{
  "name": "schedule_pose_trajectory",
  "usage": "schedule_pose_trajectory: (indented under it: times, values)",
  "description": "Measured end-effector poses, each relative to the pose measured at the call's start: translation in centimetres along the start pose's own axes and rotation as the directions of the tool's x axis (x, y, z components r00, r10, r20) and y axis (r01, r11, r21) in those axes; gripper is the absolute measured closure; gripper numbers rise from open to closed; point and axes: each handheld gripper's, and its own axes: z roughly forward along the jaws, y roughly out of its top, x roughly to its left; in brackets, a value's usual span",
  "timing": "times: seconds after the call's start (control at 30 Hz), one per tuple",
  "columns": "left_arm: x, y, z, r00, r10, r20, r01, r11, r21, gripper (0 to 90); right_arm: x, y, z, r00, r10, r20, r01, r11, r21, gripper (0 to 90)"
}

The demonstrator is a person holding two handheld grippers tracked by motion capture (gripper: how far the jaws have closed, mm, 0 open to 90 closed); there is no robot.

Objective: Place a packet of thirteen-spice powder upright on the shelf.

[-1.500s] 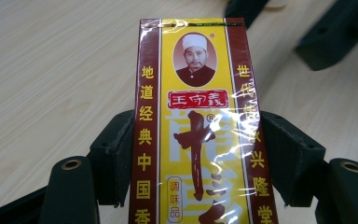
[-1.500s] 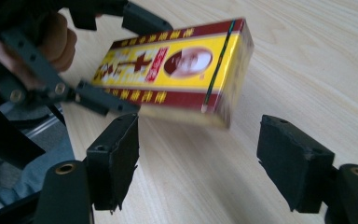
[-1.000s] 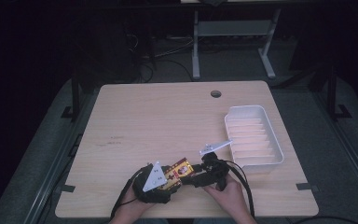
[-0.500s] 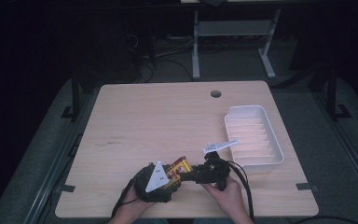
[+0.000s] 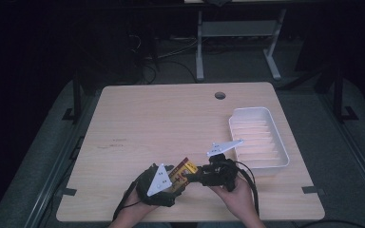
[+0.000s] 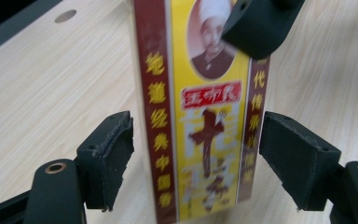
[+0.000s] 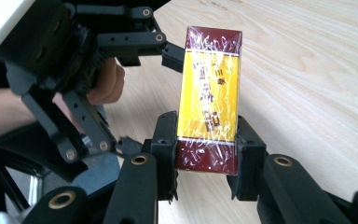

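A: Status on the handoff?

B: Right gripper jaws just closed and are pinching the low end of the yellow-and-maroon shrink-wrapped box. Left gripper jaws just spread a bit wider, pads standing off both long edges of the box, not pressing. In the high view the box sits lower centre of frame, between both grippers, just above the wooden surface.

A: Risks?

B: Imo main one: right grip is only on the bottom end, wrap is glossy. Box could pivot or slide out once the left gripper backs off. Second: left pads are close to the box edges, so pulling away at an angle could snag it and twist it in the right jaws. Third: low clearance, so a drop lands near the front edge of the surface and maybe off it.

A: Surroundings?

B: Light woodgrain surface, cable hole upper centre-right. White ribbed tray at mid-right, well apart from the box, nothing in it afaict. Room is dark; a metal stand's legs and loose cables on the floor in the upper part of the frame.
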Motion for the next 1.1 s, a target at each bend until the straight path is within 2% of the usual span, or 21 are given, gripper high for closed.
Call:
schedule_pose_trajectory:
  times: [0.1,0.2,0.33,0.4,0.5,0.63,0.77,0.8,0.87,0.93,0.97,1.0,1.07,1.1]
  values:
    - [0.6,0.1,-0.2,0.9985,-0.015,0.053,0.015,0.9998,-0.008,25.3,0.3,0.2,-0.4,0.9981,-0.058,0.02,0.057,0.998,0.027,67.0]
    - [1.5,0.3,-0.6,0.9929,-0.022,0.117,0.025,0.9995,-0.018,25.7,0.7,0.4,-0.8,0.9912,-0.123,0.047,0.121,0.991,0.059,66.9]
    - [2.4,0.9,-0.8,0.9774,-0.013,0.211,0.018,0.9995,-0.025,28.1,0.8,0.4,-1.0,0.9776,-0.205,0.047,0.199,0.974,0.106,67.0]
    - [2.9,1.3,-0.6,0.9677,-0.004,0.252,0.009,0.9998,-0.02,28.4,0.8,0.5,-1.0,0.9739,-0.223,0.041,0.216,0.968,0.125,66.9]
    - [3.3,1.9,-0.3,0.955,0.017,0.296,-0.02,0.9998,0.005,29.4,0.7,0.8,-1.1,0.9641,-0.264,0.028,0.257,0.954,0.152,66.9]
    - [4.1,2.5,0.2,0.9238,0.026,0.382,-0.036,0.9992,0.018,32.5,0.7,1.2,-1.5,0.9524,-0.305,0.002,0.301,0.941,0.155,66.9]
    - [4.8,3.4,0.7,0.8983,0.044,0.437,-0.067,0.9971,0.036,37.3,1.0,1.6,-1.5,0.9388,-0.344,-0.019,0.342,0.924,0.17,66.9]
    - [4.9,3.6,0.8,0.8877,0.049,0.458,-0.08,0.9956,0.048,39.5,1.0,1.7,-1.4,0.9355,-0.352,-0.025,0.351,0.919,0.177,66.9]
    - [5.1,4.1,1.0,0.8722,0.067,0.485,-0.112,0.9915,0.066,42.1,1.2,1.8,-1.2,0.9281,-0.371,-0.033,0.37,0.908,0.195,66.9]
    - [5.3,4.6,1.1,0.8513,0.075,0.519,-0.129,0.9891,0.07,45.2,1.3,1.9,-1.1,0.9234,-0.382,-0.041,0.382,0.902,0.203,66.9]
    - [5.4,4.8,1.2,0.8433,0.075,0.532,-0.135,0.9881,0.074,46.6,1.3,1.9,-1.0,0.9205,-0.388,-0.047,0.389,0.898,0.205,66.9]
    - [5.5,5.0,1.2,0.8372,0.073,0.542,-0.133,0.9884,0.073,48.2,1.4,2.0,-1.0,0.9184,-0.392,-0.051,0.394,0.895,0.207,66.9]
    - [5.6,5.3,1.3,0.8291,0.078,0.554,-0.148,0.9855,0.082,53.1,1.4,2.0,-0.9,0.9169,-0.394,-0.061,0.398,0.894,0.204,66.9]
    - [5.6,5.4,1.4,0.8281,0.079,0.555,-0.153,0.9844,0.087,53.5,1.4,2.1,-1.0,0.9163,-0.395,-0.064,0.4,0.893,0.205,66.9]
